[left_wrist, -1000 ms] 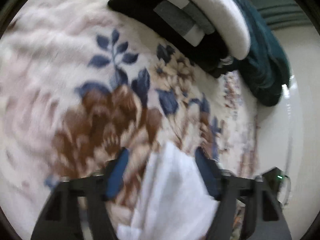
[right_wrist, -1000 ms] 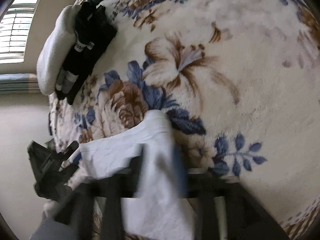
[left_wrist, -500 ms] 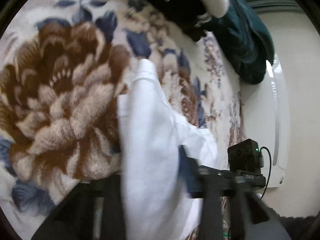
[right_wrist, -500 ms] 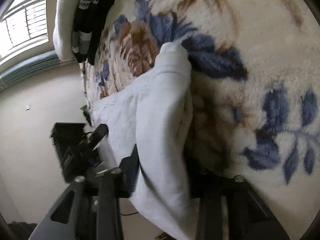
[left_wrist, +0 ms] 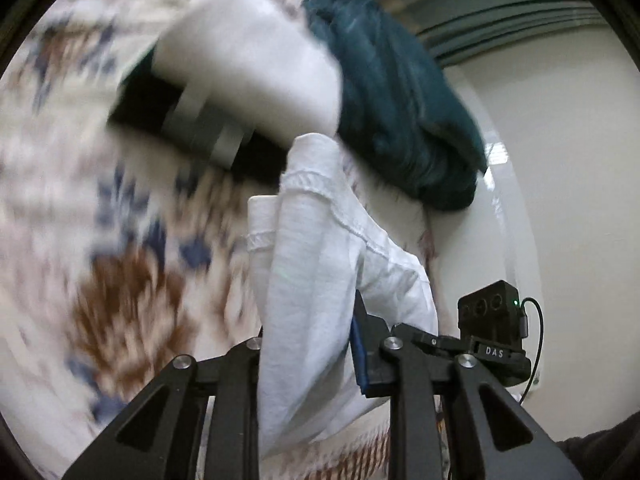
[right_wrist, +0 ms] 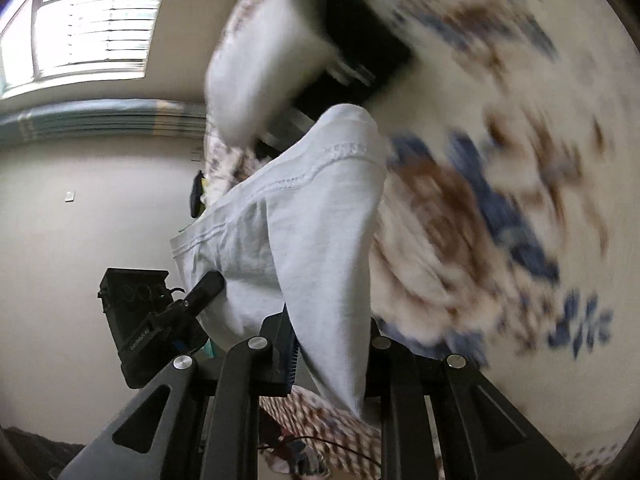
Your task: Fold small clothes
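Note:
A small white garment (left_wrist: 316, 280) with stitched hems is held up off the floral blanket (left_wrist: 100, 260). My left gripper (left_wrist: 308, 344) is shut on one end of it, the cloth hanging between its jaws. My right gripper (right_wrist: 328, 344) is shut on the other end (right_wrist: 320, 240), and the fabric stretches between the two grippers. In the right wrist view the left gripper (right_wrist: 180, 312) shows at lower left; in the left wrist view the right gripper (left_wrist: 480, 344) shows at lower right.
A pile of folded clothes lies at the far end of the blanket: a white piece (left_wrist: 248, 68), a black piece with grey stripes (left_wrist: 192, 128) and a dark teal garment (left_wrist: 400, 120). A cream wall (left_wrist: 560, 200) and a window (right_wrist: 92, 24) lie beyond the bed edge.
Both grippers have lifted the white garment off the blanket and swung upward toward the clothes pile; the views are blurred by motion. The garment now hangs free between them.

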A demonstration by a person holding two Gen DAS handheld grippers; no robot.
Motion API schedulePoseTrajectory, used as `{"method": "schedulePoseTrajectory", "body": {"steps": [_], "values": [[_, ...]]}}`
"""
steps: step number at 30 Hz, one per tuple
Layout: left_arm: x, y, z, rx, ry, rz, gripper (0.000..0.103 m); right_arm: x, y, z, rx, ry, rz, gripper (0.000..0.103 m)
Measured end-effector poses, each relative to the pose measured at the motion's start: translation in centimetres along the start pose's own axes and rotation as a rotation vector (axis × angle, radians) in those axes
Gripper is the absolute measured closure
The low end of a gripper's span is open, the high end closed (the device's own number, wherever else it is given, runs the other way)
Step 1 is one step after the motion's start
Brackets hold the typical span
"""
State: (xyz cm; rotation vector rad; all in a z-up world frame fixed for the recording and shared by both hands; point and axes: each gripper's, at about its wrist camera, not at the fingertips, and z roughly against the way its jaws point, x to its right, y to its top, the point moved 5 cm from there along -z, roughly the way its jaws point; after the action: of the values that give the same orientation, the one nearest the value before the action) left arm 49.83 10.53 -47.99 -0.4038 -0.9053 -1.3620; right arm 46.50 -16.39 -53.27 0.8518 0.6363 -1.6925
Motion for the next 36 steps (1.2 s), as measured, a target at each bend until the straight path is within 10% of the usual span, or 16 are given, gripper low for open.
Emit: {"method": "schedulePoseTrajectory", "body": {"steps": [8,16,23,27,31,36], "values": [[2.5,18.5,-0.4,0.102,0.040,-0.115,0.083,-9.2,16.9,-2.8,0.103,-0.002,0.088,0.084],[-4.5,32.4,-7.5,0.056,0.179,-0.093,0.083,-10.7,30.8,-11.2,0.111,-0.143,0.098,0.084],[-7.2,34.1,-8.8,-0.005,0.253,-0.058,0.075,-8.6,34.2,-13.2,0.080,-0.239,0.091,0.075],[-6.6,33.1,-7.3,0.018,0.402,-0.095,0.015,-8.9,33.2,-10.2,0.194,-0.464,0.154,0.025],[-4.8,30.5,-5.3,0.093,0.591,-0.183,0.005,-9.6,29.9,-8.2,0.243,-0.703,0.243,0.004],[-3.0,26.0,-3.6,0.154,0.756,-0.256,0.002,-10.7,24.9,-6.7,0.281,-0.890,0.326,0.001]]}}
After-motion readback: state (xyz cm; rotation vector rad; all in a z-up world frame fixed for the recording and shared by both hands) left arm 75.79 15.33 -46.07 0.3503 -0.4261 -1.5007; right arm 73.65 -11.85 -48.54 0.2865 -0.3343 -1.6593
